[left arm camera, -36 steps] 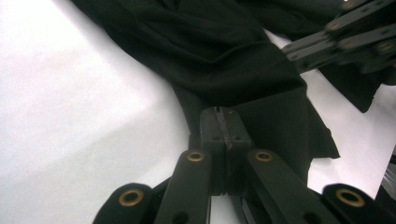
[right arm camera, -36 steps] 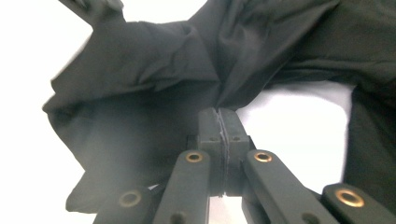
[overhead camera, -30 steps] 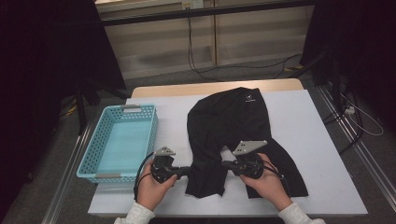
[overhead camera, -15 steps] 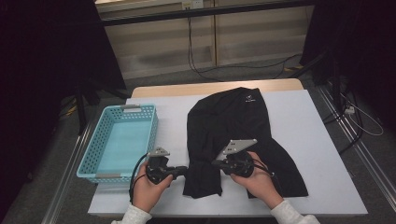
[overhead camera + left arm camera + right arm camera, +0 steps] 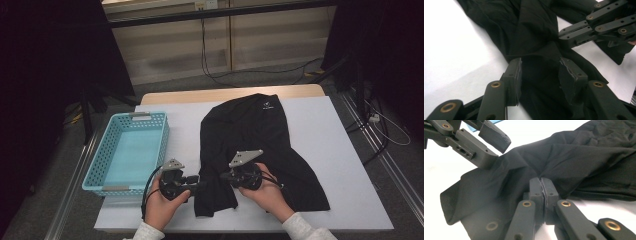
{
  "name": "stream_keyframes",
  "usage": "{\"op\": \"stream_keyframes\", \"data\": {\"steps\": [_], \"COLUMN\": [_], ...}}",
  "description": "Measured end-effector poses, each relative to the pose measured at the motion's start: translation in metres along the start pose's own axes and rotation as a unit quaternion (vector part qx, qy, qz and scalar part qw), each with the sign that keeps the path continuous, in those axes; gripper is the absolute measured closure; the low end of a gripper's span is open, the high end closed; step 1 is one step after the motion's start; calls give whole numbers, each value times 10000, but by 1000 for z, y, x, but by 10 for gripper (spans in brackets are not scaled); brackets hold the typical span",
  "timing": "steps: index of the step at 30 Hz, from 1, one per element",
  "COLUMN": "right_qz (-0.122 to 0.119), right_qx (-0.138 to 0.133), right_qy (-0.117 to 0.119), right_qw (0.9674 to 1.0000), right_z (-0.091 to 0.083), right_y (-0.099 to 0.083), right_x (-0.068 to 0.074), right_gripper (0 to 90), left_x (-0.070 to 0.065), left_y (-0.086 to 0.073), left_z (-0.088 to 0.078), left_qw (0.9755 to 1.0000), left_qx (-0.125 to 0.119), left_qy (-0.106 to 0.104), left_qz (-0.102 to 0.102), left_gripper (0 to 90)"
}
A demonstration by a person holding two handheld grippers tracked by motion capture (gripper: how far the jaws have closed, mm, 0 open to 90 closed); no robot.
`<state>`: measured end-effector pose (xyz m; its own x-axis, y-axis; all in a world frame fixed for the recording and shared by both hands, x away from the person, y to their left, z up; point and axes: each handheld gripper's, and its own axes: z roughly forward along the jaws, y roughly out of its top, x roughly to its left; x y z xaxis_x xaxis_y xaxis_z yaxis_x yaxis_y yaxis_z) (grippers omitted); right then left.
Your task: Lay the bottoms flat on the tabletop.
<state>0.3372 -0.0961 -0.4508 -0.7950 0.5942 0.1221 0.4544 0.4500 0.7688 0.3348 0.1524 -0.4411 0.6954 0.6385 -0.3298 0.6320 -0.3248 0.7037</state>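
A black garment lies spread on the white table, its lower left corner folded near the front edge. My left gripper sits at that corner and points right. Its jaws have just been opening. In the left gripper view they stand apart with a fold of the black cloth between them, the pads off it. My right gripper faces it from the right. In the right gripper view it is shut on a pinch of the cloth. The two grippers' tips are close together.
A light blue plastic basket stands empty on the table's left side, just left of my left hand. Bare white table lies to the right of the garment. Cables run across the floor beyond the far edge.
My right gripper has moved a little to the left, toward the left gripper, drawing the cloth with it. The left hand has stayed where it was.
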Motion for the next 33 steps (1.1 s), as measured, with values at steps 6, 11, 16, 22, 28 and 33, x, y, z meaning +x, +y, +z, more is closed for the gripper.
{"op": "stream_keyframes", "data": {"steps": [6, 11, 16, 22, 28, 33], "right_qz": [-141, 21, 253, 308, 300, 111], "right_qx": [-14, -138, -223, -5, 145, 321], "right_qy": [-27, -182, -468, -546, -595, -522], "right_qw": [9999, 9997, 9983, 9980, 9977, 9981], "right_z": [1, -7, -17, -13, -10, -2], "right_y": [1, 2, -1, -5, -7, -8], "right_x": [2, -4, -17, -20, -21, -15], "right_gripper": [782, 669, 617, 620, 629, 625], "left_x": [-2, 1, 5, 9, 9, 10], "left_y": [-4, -4, 0, 4, 4, 4], "left_z": [8, 5, -7, -18, -21, -21], "left_qw": [9994, 9988, 9987, 9979, 9976, 9969], "left_qx": [313, 423, 340, 306, 273, 354], "left_qy": [106, 226, 358, 523, 579, 659], "left_qz": [53, -53, -153, -207, -257, -259], "left_gripper": [771, 900, 900, 900, 900, 900]}}
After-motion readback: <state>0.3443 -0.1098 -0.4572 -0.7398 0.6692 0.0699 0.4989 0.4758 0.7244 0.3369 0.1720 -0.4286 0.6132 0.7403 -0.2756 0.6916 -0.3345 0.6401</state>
